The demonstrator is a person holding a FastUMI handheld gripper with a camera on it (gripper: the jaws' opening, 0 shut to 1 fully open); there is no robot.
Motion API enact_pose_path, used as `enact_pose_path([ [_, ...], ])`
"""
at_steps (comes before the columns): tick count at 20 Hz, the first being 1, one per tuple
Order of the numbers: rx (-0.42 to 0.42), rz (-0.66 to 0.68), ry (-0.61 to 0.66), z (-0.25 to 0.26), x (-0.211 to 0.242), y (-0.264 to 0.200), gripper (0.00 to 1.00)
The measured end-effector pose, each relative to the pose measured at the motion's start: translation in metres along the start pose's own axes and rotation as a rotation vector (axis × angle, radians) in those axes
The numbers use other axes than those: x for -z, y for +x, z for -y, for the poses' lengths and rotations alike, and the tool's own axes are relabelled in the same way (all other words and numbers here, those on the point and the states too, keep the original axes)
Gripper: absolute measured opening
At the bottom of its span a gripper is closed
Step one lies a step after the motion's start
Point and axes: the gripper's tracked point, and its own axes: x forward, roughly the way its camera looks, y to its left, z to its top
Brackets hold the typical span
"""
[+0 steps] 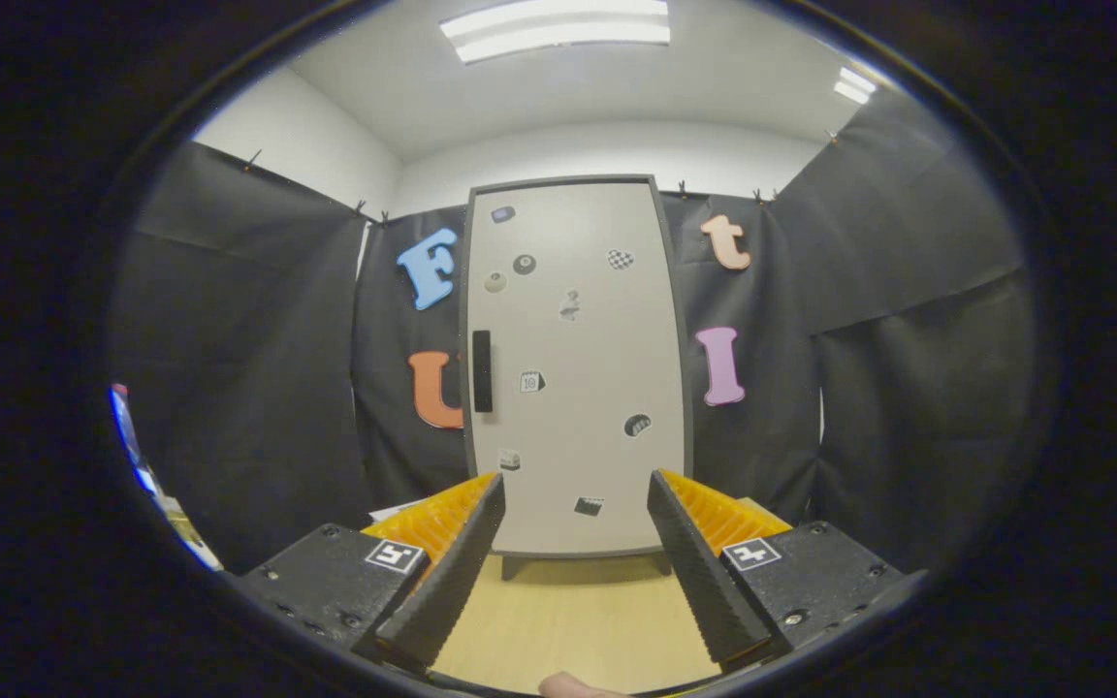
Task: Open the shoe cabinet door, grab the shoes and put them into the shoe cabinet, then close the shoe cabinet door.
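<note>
The tall pale-grey shoe cabinet [578,368], its sticker-dotted door flush shut and a black vertical handle [482,370] at its left edge, stands on the light wooden floor [568,620] well beyond the fingers. The gripper [573,523] is spread wide and holds nothing. A closed door fits either the opening step ahead or the closing step done; possibly a sliver of something pale sits beside the left finger, too small to tell.

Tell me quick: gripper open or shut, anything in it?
Gripper: open, fingers spread wide, holding nothing; the shoe cabinet door stands closed beyond them, its handle untouched.
</note>
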Motion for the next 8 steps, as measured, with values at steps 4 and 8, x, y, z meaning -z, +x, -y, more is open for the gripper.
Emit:
enact_pose_path([
  [4,0.014,-0.003,-0.017,0.012,0.000,-0.003,0.97],
  [8,0.020,0.020,-0.028,0.021,-0.008,-0.010,0.97],
])
